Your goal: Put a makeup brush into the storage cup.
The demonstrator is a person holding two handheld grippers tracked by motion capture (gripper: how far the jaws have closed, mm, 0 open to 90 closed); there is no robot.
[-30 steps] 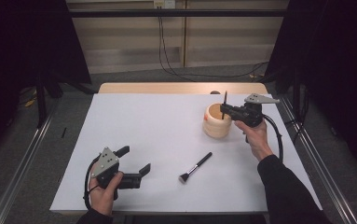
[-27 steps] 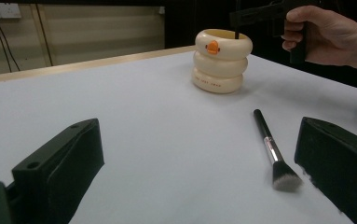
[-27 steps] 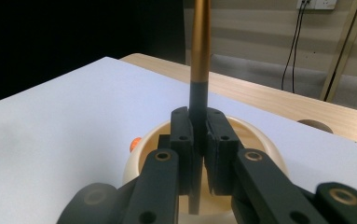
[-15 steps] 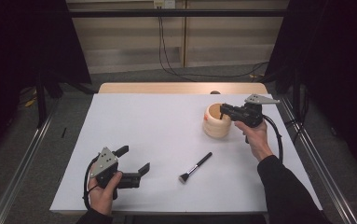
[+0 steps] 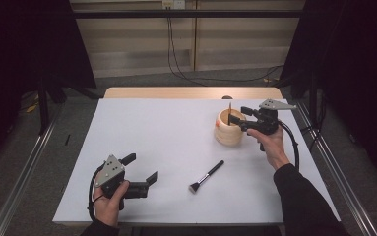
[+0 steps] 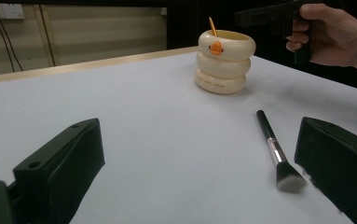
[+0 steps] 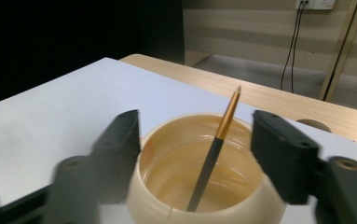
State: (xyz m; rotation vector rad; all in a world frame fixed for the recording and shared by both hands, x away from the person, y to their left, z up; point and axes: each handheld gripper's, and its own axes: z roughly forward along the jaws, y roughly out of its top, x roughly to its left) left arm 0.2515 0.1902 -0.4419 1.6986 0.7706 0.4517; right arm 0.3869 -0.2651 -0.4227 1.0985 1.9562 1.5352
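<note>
White table [image 5: 166, 132] with a wood strip along its far edge, dark curtains at both sides, pale wall with cables behind. Cream cup [image 5: 229, 129], ribbed like three stacked rings with a small orange duck face on its side, stands upright on the right half of the table, toward the far edge. Right gripper [image 5: 236, 119] is held level just above the cup's rim, its grey plate on top and cable trailing down past the wrist; its jaws have just been opening and now stand wide, one on each side of the cup mouth, pads off the pencil. Pencil [image 7: 213, 154], dark shaft with a gold end, stands in the cup, leaning against the inner wall, gold end poking up above the rim between the spread jaws but touching neither. Left gripper [image 5: 141, 169] is held low at the near left corner of the table, well apart from the cup, jaws wide with nothing between them. Brush [image 5: 206, 176], black handle with a silver ferrule and pale bristles, lies flat on the table near the middle front, between the two grippers, bristles toward the near edge, untouched.
</note>
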